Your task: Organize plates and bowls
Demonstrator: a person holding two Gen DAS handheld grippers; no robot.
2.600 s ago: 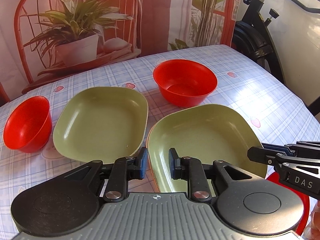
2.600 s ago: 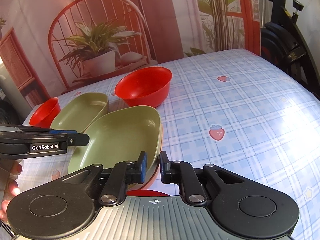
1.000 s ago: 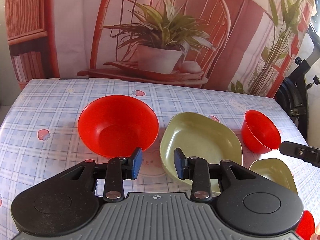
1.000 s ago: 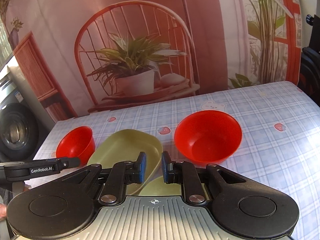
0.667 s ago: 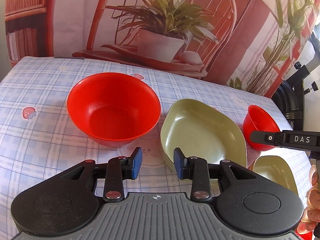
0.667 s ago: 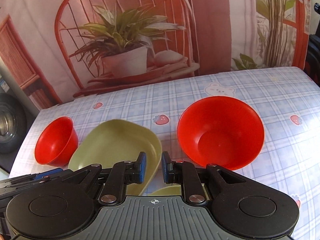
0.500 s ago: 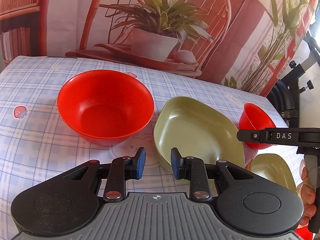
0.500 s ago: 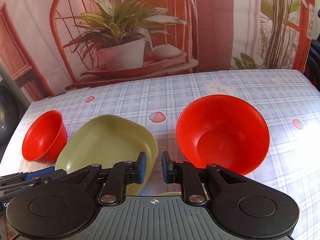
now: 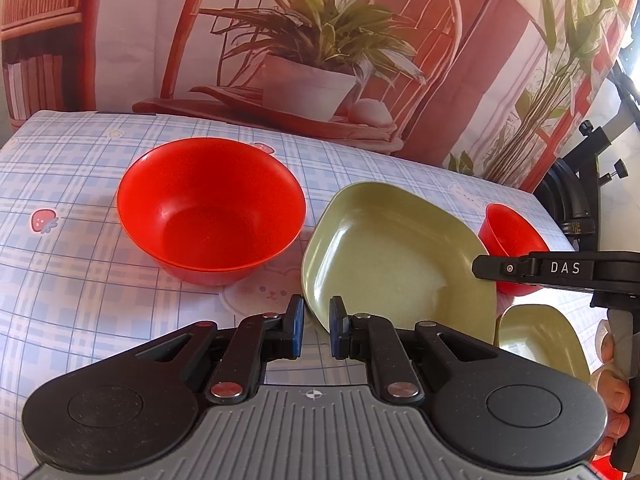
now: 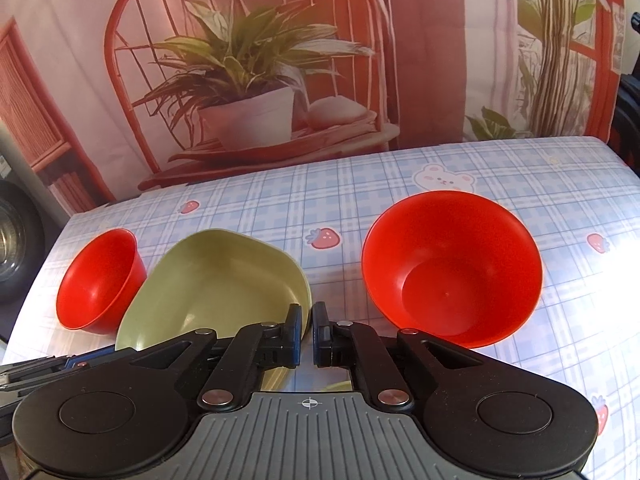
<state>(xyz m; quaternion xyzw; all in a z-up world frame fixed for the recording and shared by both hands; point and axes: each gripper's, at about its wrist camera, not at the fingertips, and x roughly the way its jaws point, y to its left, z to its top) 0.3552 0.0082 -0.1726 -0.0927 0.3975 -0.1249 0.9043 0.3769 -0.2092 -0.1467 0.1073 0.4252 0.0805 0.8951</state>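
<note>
Blue pads faced each other across a narrow gap on my left gripper (image 9: 316, 322); the near rim of the green plate (image 9: 394, 258) sat just at that gap, though I could not tell whether either pad touched it. My right gripper (image 10: 307, 330) was closed to a thin slit with nothing between its pads, and the same plate's edge lay just beyond its left finger. The plate was glossy, a rounded square with a raised lip. A large red bowl (image 9: 211, 210), smooth plastic and deep, stood beside it on the checked tablecloth (image 9: 60, 280). A small red bowl (image 10: 98, 280) sat near the plate's other side. A second green plate (image 9: 540, 340) showed below the right gripper's finger.
</note>
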